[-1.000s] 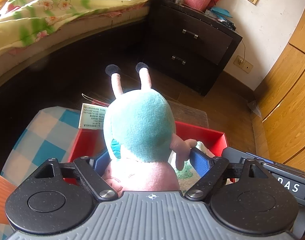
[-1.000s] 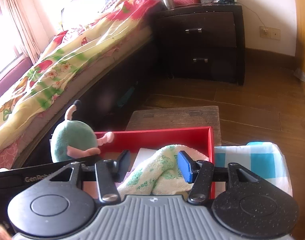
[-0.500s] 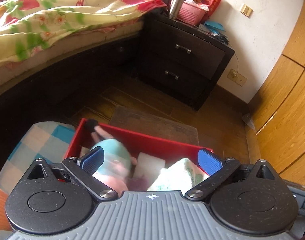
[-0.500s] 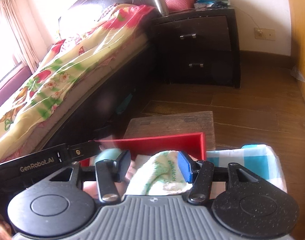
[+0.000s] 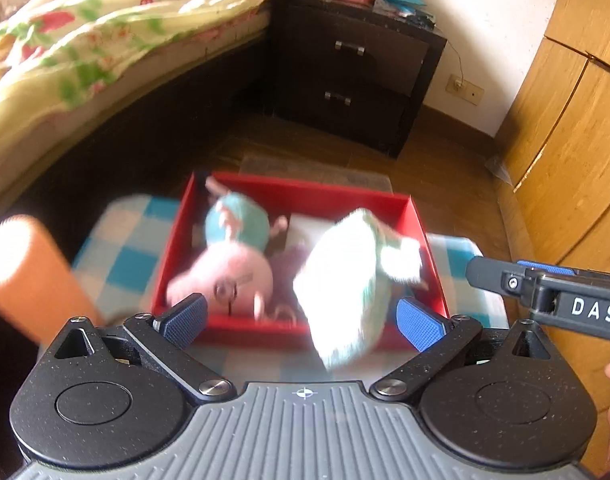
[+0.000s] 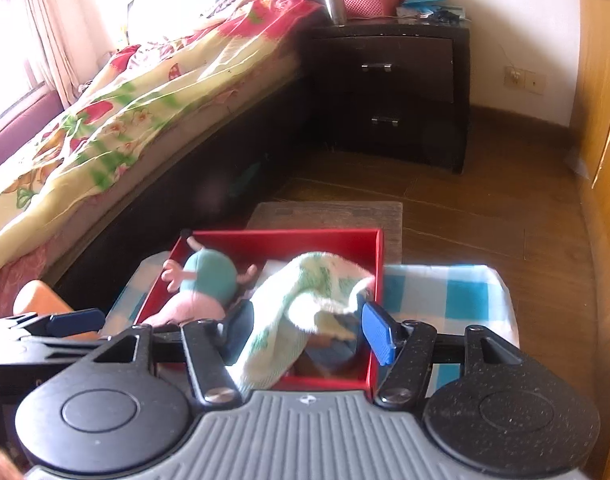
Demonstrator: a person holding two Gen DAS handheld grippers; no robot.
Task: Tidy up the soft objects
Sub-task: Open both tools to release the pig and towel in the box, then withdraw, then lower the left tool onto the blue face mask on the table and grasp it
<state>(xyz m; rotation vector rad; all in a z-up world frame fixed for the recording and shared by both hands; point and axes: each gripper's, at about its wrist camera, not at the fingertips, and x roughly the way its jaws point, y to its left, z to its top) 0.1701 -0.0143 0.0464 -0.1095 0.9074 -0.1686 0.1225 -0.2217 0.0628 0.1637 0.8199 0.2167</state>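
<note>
Left gripper (image 5: 301, 314) was spread wide, nothing between the pads; its jaws had just been opening. Plush (image 5: 233, 260) lay in the red box (image 5: 177, 248), left half, teal body toward the far wall, pink head toward the near wall, legs poking up at the back corner. In the left view the box sat mid-frame, just above the fingers.

Right gripper (image 6: 301, 328) was part open and had just been opening. Towel (image 6: 301, 300) hung between its pads, draped over the box's near right part. It touched the left pad; I could see a gap on the right pad side, so it looked loose, not pinched. In the left view the towel (image 5: 345, 280) was a blurred white-green block over the box's right half, and the right gripper (image 5: 545, 292) showed at the right edge, beside the box.

Box sat on a blue-white checked cloth (image 6: 457, 300). An orange thing (image 5: 29, 276) was at the left edge of the left view, blurred, couldn't tell what it was. Bed (image 6: 125, 120) filled the upper left, dark nightstand (image 6: 389, 92) upper centre, wooden cabinet (image 5: 565, 120) on the right. A small mat (image 6: 329, 216) lay on the floor behind the box.
</note>
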